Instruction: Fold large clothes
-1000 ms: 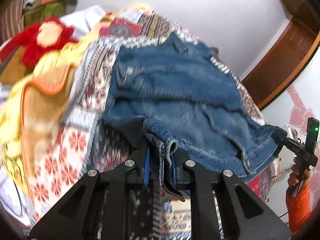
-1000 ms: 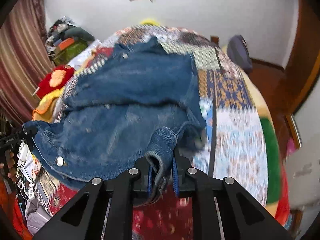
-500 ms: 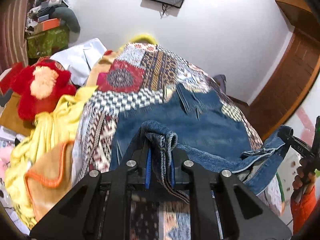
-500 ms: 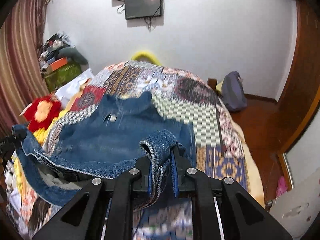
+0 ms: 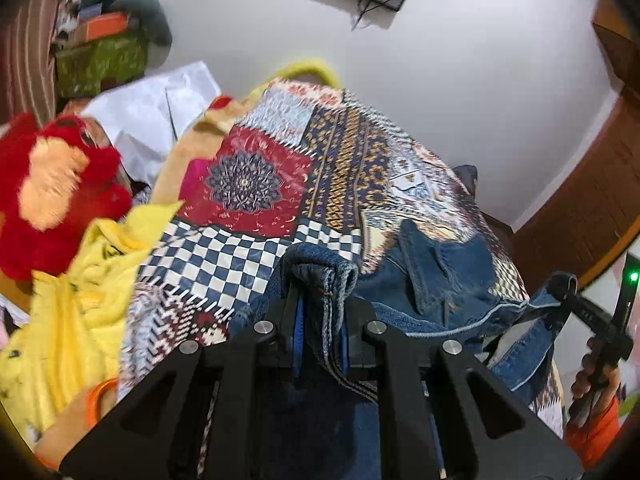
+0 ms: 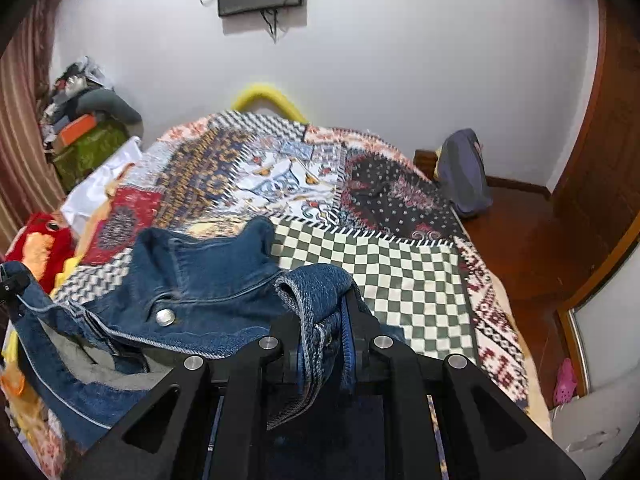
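Each black tool [image 5: 320, 332] has angular arms, silver screws, blue finger pads; an orange sleeve [image 5: 596, 428] shows.

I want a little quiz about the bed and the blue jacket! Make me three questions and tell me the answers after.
1. True or false: both tongs are pinching the denim jacket.
2. What toy lies at the bed's left edge? A) red plush toy B) green ball C) wooden train
3. Fill in: the jacket lies on a patchwork ____.

Key:
1. True. The left tongs and the right tongs are each shut on a fold of denim.
2. A
3. bedspread
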### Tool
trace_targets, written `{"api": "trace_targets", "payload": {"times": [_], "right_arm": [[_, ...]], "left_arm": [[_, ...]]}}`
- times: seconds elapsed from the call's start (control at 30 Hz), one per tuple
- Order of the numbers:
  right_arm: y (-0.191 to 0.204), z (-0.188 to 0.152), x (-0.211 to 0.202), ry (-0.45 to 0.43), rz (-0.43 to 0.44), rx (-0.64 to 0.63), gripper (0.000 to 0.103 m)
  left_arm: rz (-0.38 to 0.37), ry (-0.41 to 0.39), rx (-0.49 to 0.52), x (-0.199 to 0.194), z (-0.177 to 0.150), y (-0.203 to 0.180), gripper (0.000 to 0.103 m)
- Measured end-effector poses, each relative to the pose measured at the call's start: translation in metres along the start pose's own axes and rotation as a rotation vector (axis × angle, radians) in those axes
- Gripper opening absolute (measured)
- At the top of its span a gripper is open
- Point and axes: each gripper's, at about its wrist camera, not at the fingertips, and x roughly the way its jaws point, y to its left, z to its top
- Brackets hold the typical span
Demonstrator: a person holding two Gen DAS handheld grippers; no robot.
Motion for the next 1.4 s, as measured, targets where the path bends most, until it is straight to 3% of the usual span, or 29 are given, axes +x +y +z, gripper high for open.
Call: {"api": "trace_targets", "payload": {"times": [0.2,0.37,0.7,0.87,1.13,1.2,1.23,1.27,1.33,1.4], "right_arm": [[0.000,-0.016,0.067,0.105,-0.027,-0.008,0.012],[-0.003,-0.032,0.095,0.153,-0.027,-0.023,0.013],[-0.027,-0.023,0.068,0.163,0.098,0.013,0.013],[-0.041,-0.018,0.042,0.124,0.152,0.089,0.013],[-0.047,-0.003,0.011,0.089,0.171,0.113,0.015],[-0.053,-0.001,0.008,0.072,0.102,0.126,0.016],[-0.060,0.002,0.002,0.038,-0.068,0.116,0.016],[-0.069,0.005,-0.002,0.014,-0.162,0.116,0.016],[-0.091,0.008,-0.007,0.016,-0.190,0.135,0.016],[-0.109,0.006,-0.009,0.048,-0.164,0.146,0.016]], "left_arm": [[0.010,0.113,-0.076,0.064,-0.008,0.027,0.014],[0.021,0.180,-0.077,0.097,-0.026,0.037,0.017],[0.066,0.199,0.019,0.099,-0.031,0.027,0.020],[0.080,0.218,-0.021,0.099,-0.036,0.030,0.020],[0.126,0.229,0.025,0.099,-0.037,0.020,0.020],[0.152,0.233,0.050,0.102,-0.041,0.017,0.020],[0.156,0.237,0.054,0.104,-0.042,0.017,0.020],[0.152,0.241,0.049,0.105,-0.043,0.018,0.020],[0.137,0.236,0.027,0.103,-0.042,0.021,0.020],[0.117,0.236,0.020,0.099,-0.040,0.023,0.020]]}}
